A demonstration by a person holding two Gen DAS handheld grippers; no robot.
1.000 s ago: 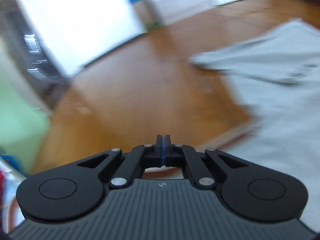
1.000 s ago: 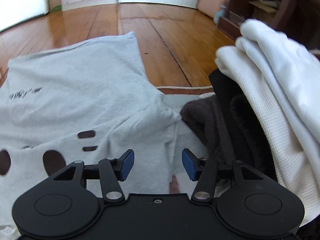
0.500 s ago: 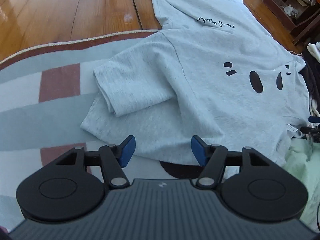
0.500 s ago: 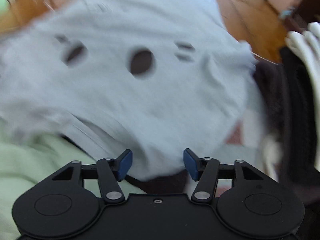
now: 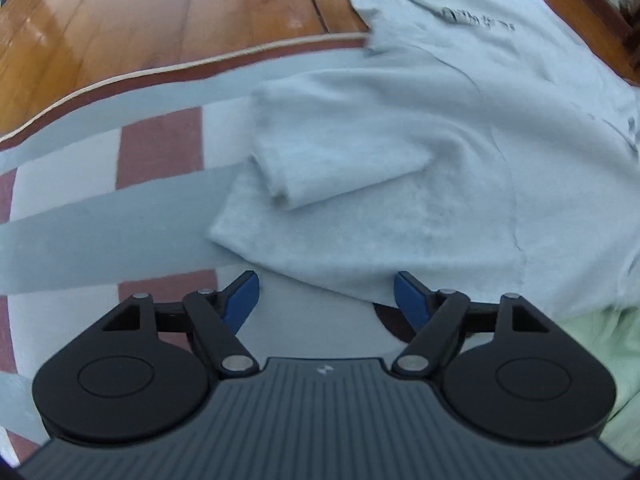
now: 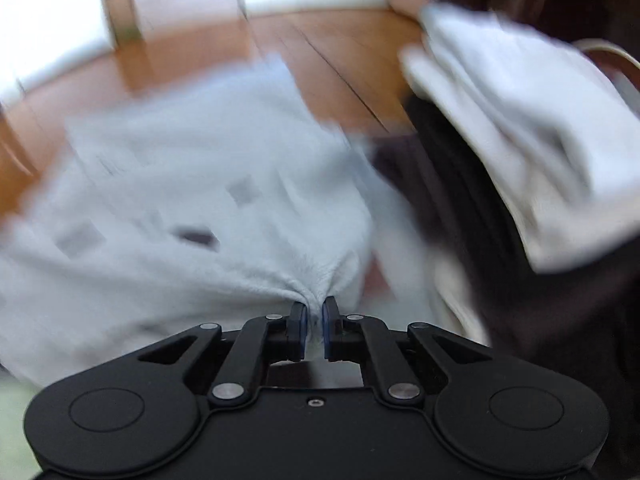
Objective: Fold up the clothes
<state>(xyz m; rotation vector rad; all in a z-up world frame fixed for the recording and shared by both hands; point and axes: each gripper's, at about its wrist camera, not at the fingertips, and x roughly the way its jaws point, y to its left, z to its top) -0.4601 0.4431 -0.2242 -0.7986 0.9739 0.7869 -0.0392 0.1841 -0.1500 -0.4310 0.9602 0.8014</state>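
A light grey T-shirt (image 5: 460,140) with dark print lies spread over the rug and the wooden floor, one sleeve (image 5: 332,160) folded in on its body. My left gripper (image 5: 326,298) hovers at the shirt's near hem. Its jaws are opening, and the hem's edge lies between the blue fingertips without the pads pressing on it. In the blurred right wrist view the same T-shirt (image 6: 200,168) bunches into my right gripper (image 6: 314,316). Its jaws are closing, and the pads pinch a fold of the grey fabric.
A striped rug (image 5: 100,232) in grey, white and brown-red lies on the wooden floor (image 5: 160,20). A pale green garment (image 5: 600,352) lies at the right of the hem. A pile of white cloth (image 6: 520,140) over dark clothing (image 6: 460,208) stands to the right.
My left gripper swung down from the floor to the shirt's hem and went from shut to wide open. My right gripper moved over the shirt and closed on a fold of it.
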